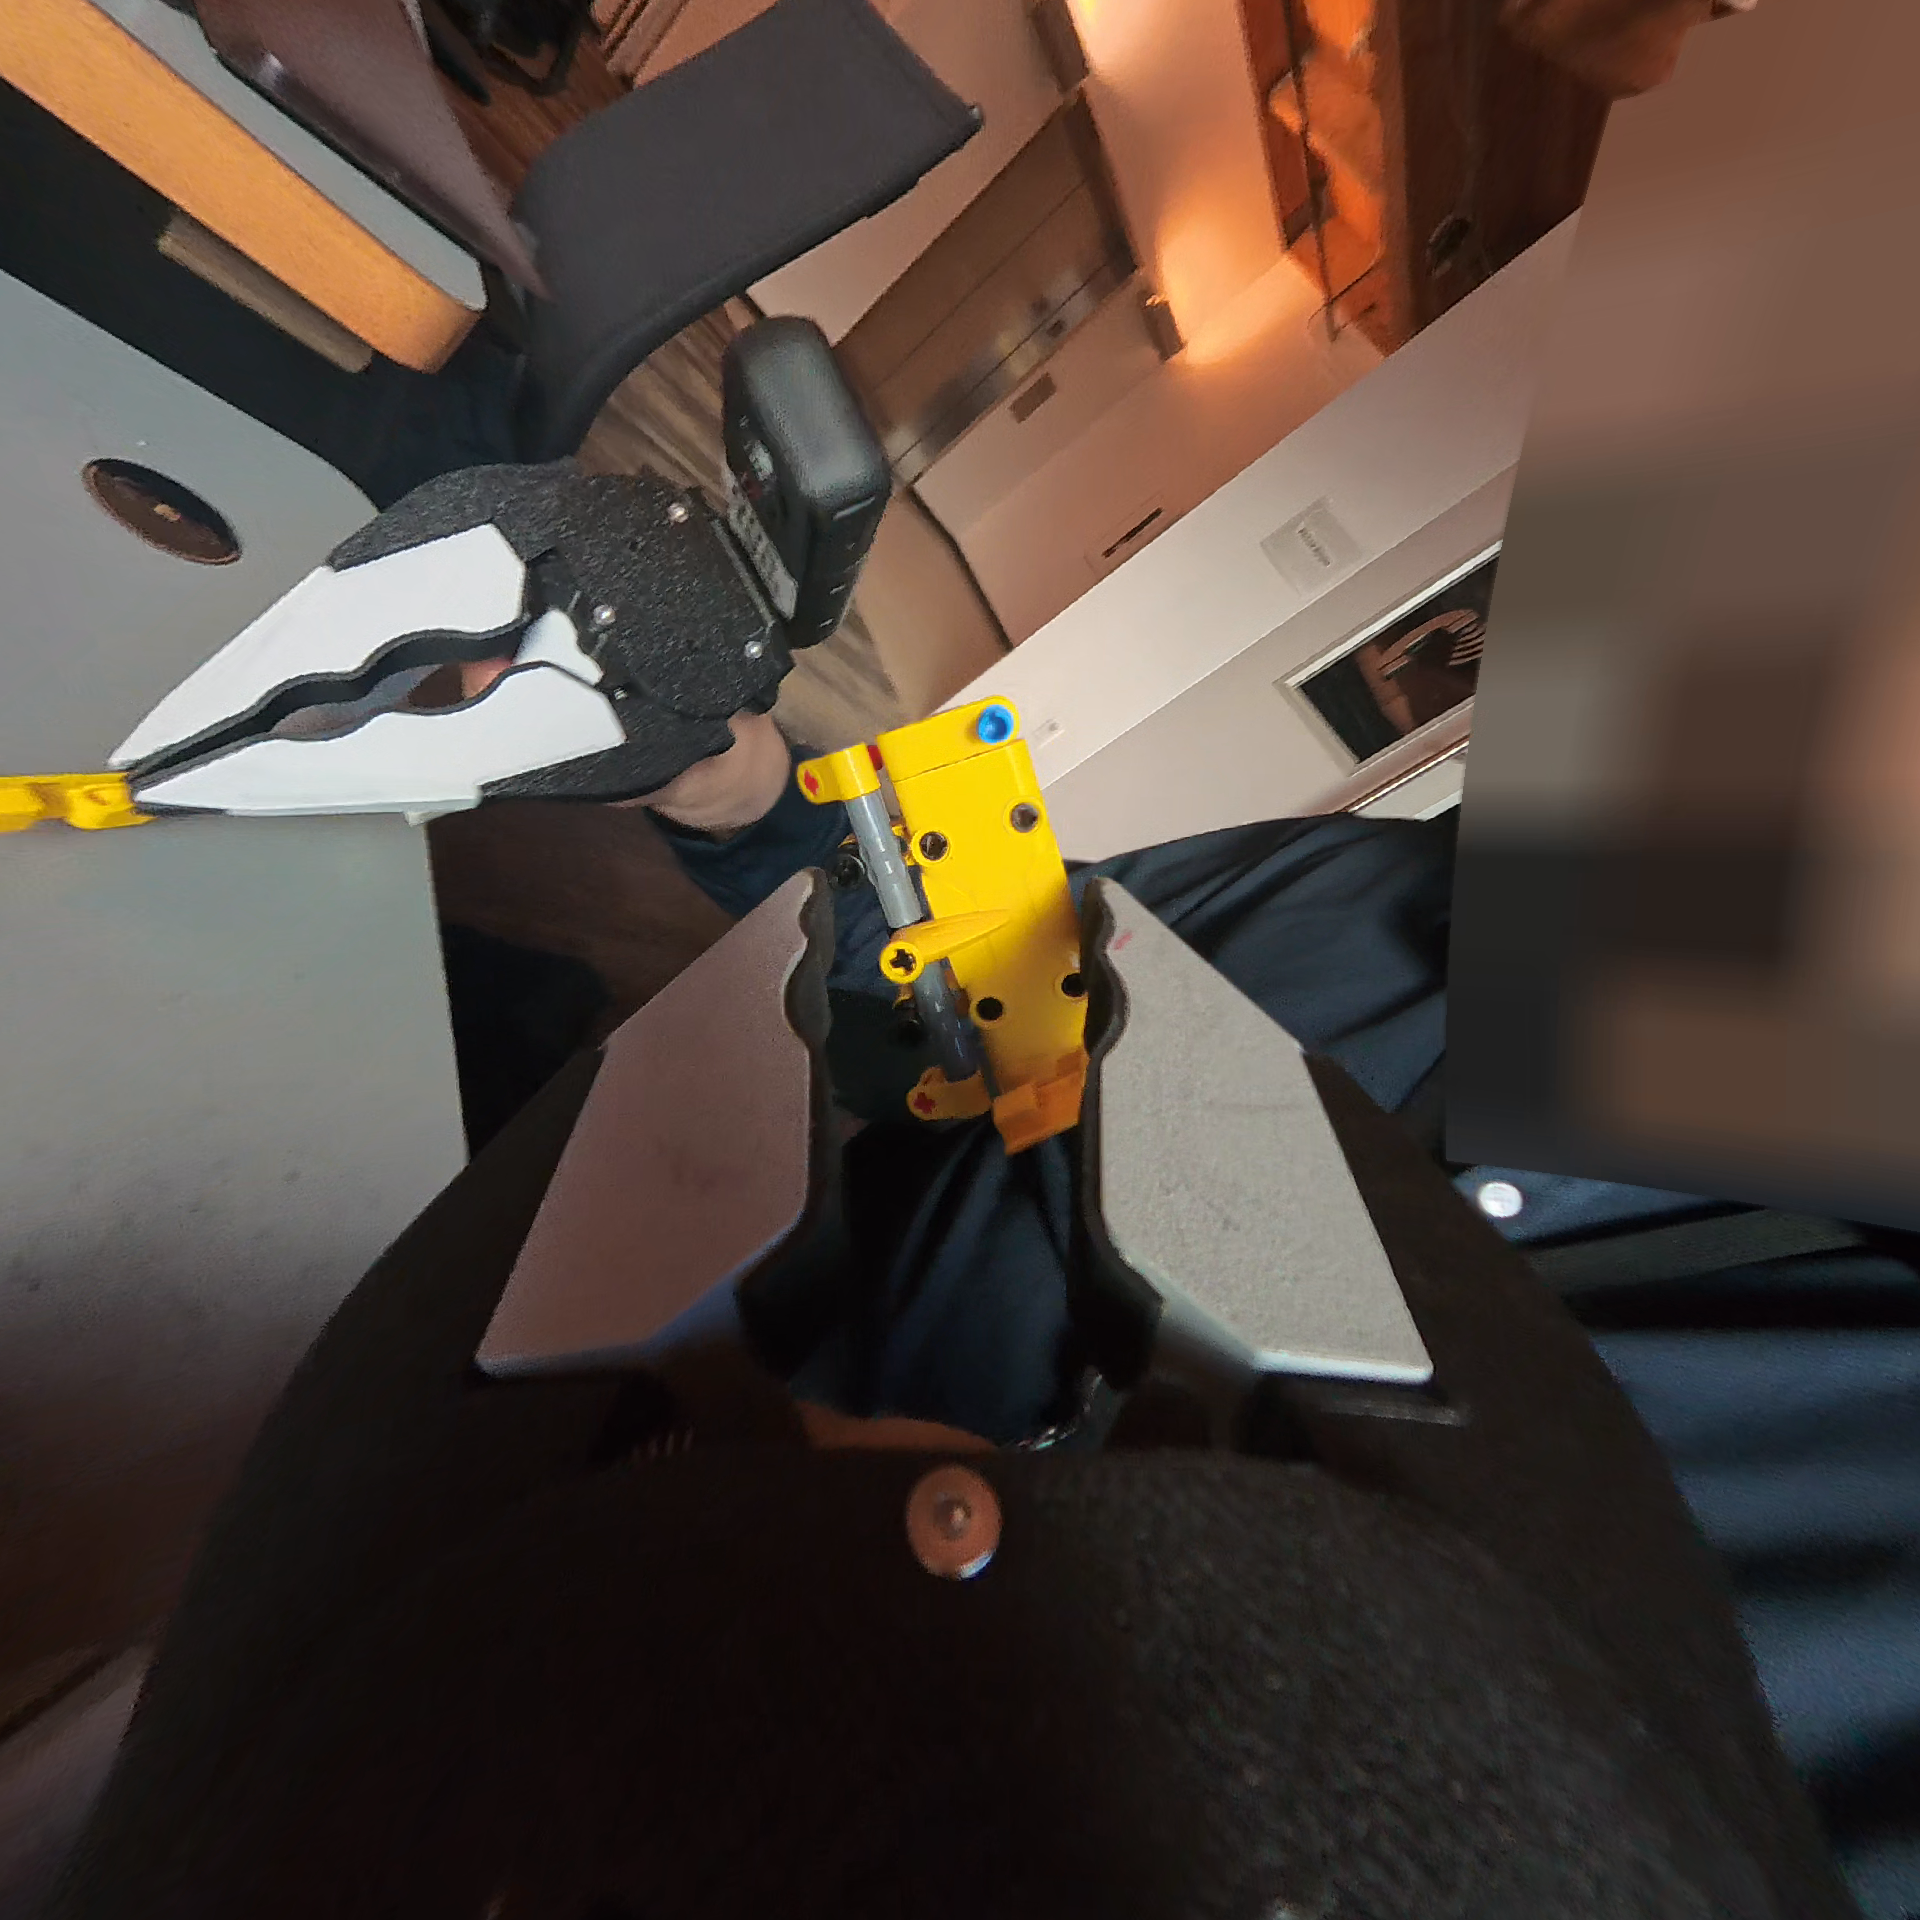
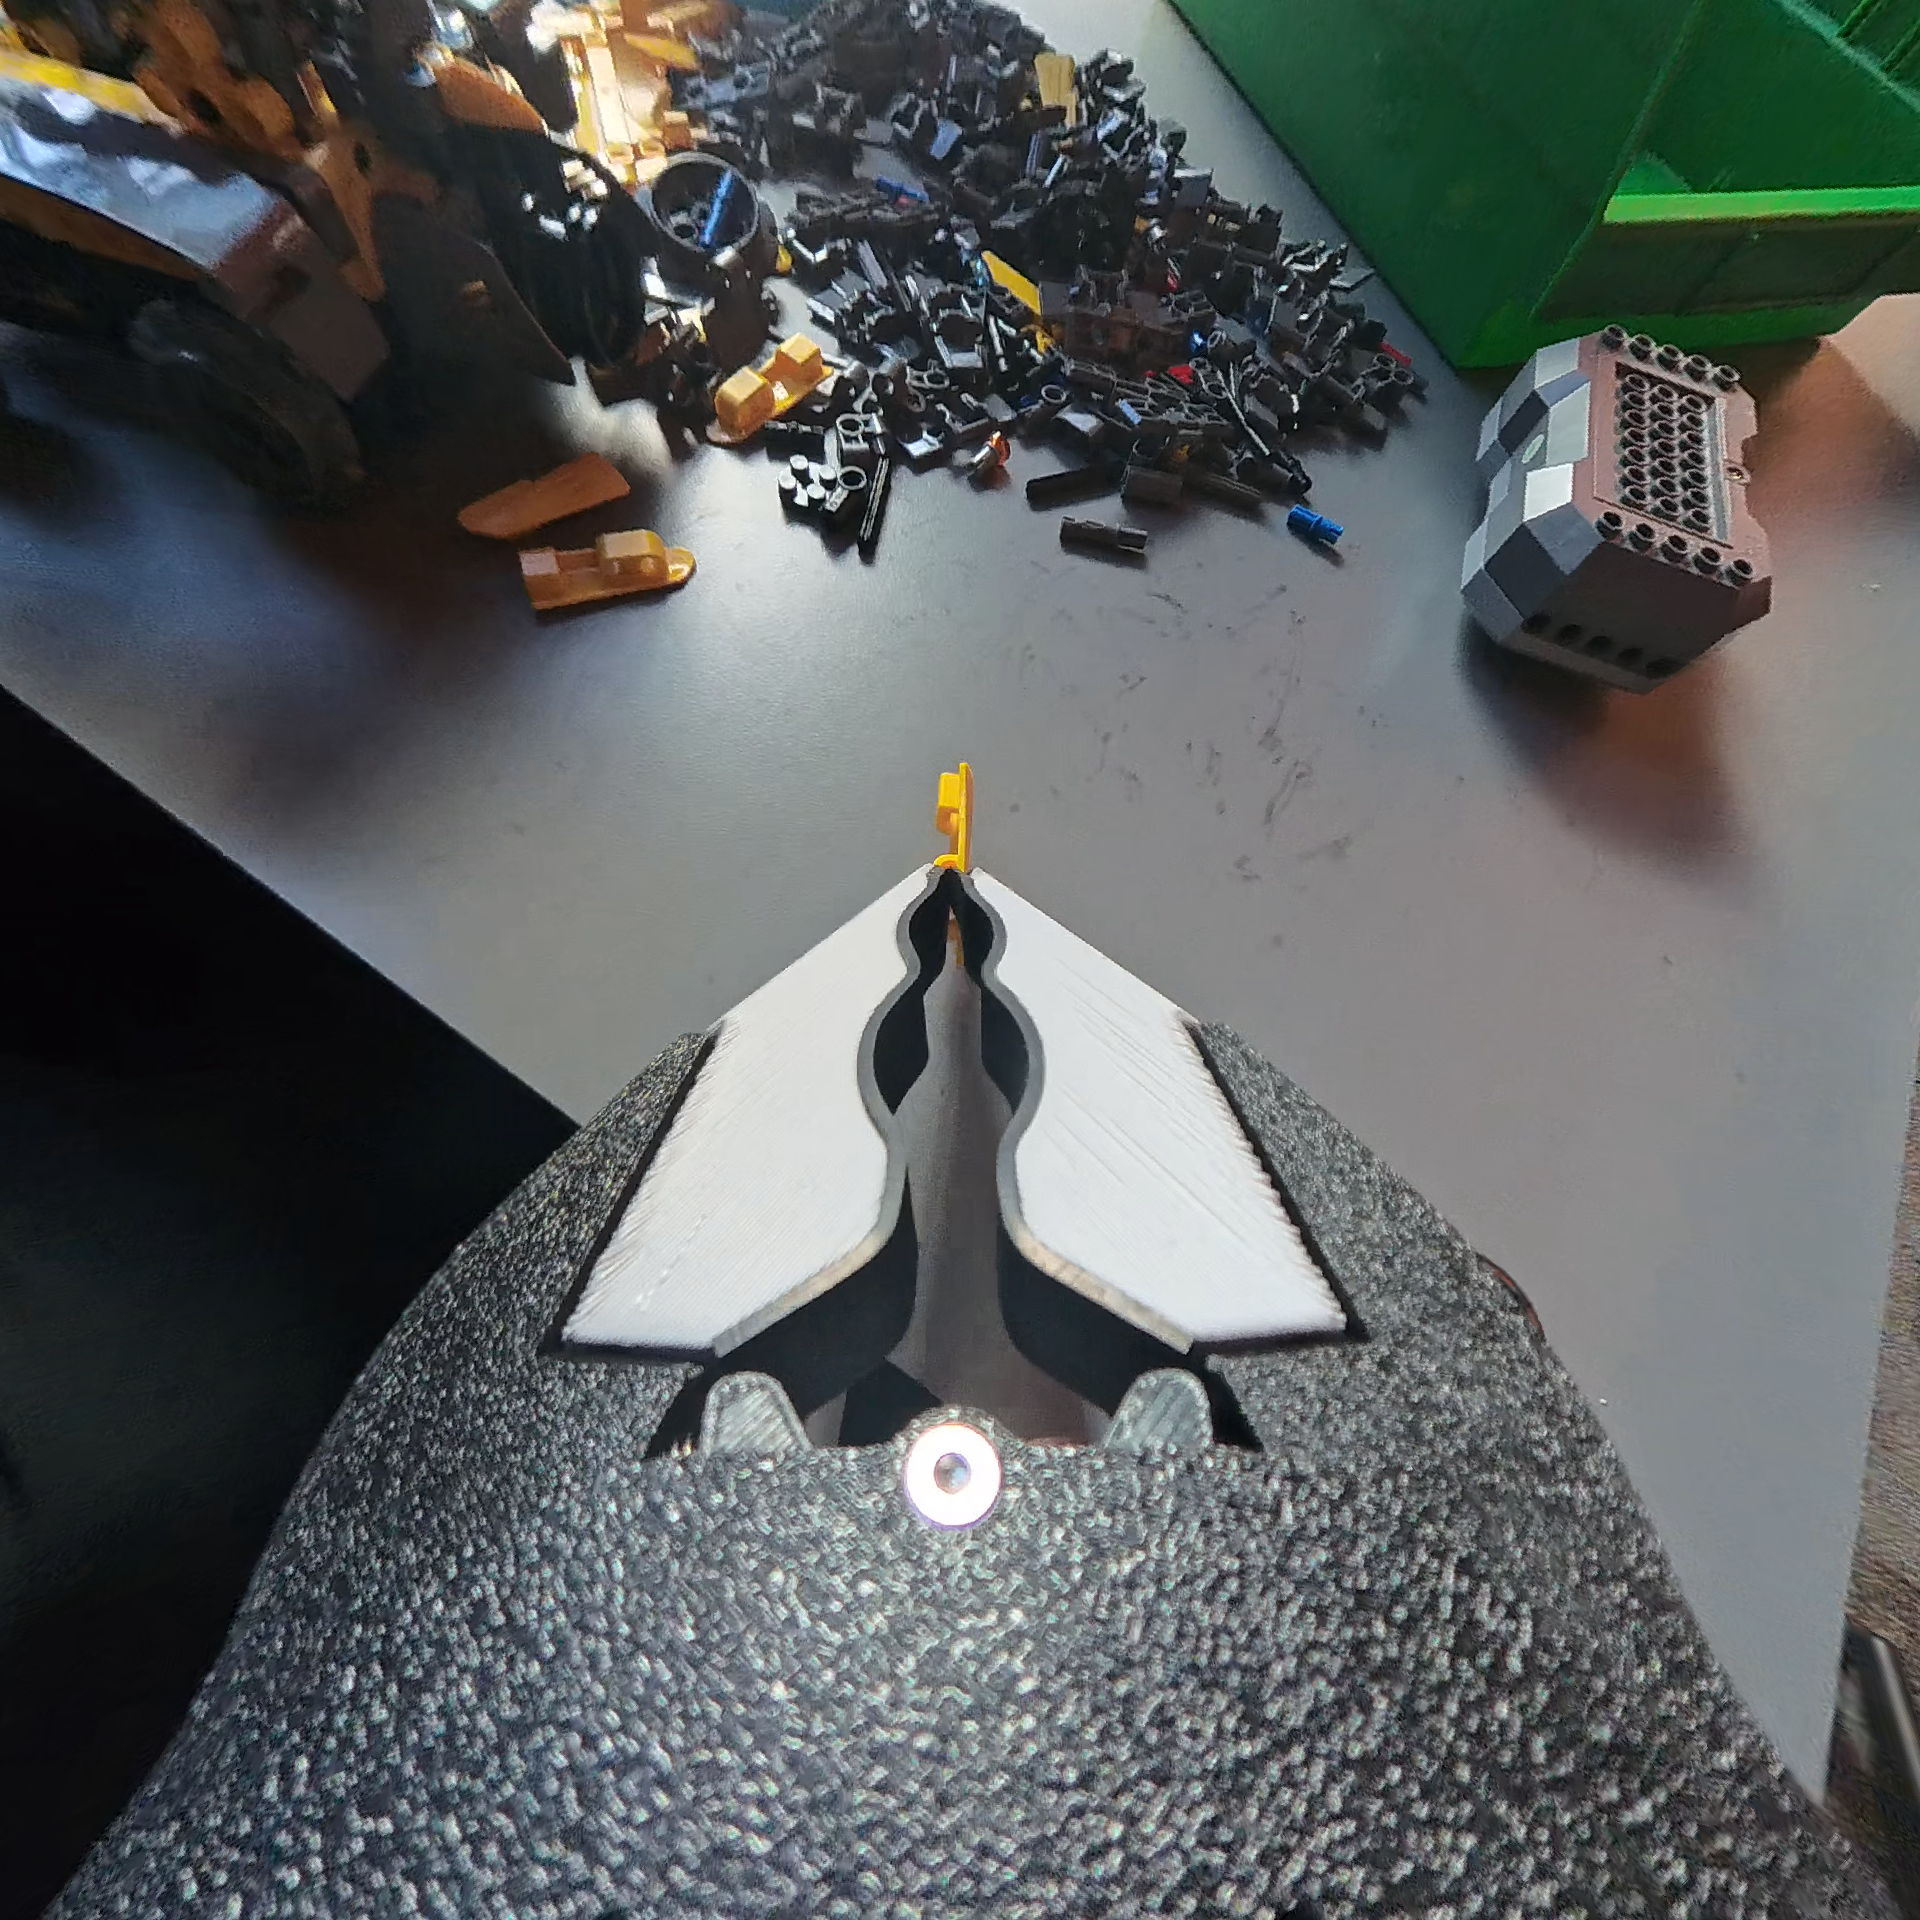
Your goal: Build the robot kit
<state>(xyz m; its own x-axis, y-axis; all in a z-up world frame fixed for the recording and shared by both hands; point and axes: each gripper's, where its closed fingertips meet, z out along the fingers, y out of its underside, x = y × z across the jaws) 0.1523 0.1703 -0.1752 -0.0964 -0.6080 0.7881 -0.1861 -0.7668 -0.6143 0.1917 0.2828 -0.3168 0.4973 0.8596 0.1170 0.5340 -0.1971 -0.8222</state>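
Observation:
My left gripper [image 1: 956,914] is shut on a yellow brick assembly [image 1: 987,894] with a grey axle and a blue pin, held up in the air and tilted toward a person's dark clothing. My right gripper [image 2: 951,873] is shut on a thin yellow plate piece [image 2: 954,810] that sticks out past the tips, above the grey table [image 2: 1039,727]. In the left wrist view the right gripper [image 1: 130,784] shows at the left, shut on the same yellow piece [image 1: 62,805], apart from the assembly.
A pile of dark loose bricks [image 2: 1091,312] lies at the back of the table. A partly built yellow vehicle [image 2: 260,260] stands at the back left. A green bin [image 2: 1558,156] is at the back right, a grey and brown block [image 2: 1621,520] beside it. A black chair [image 1: 727,187] stands behind. Across from one pair of fingers to the other is roughly 20 centimeters.

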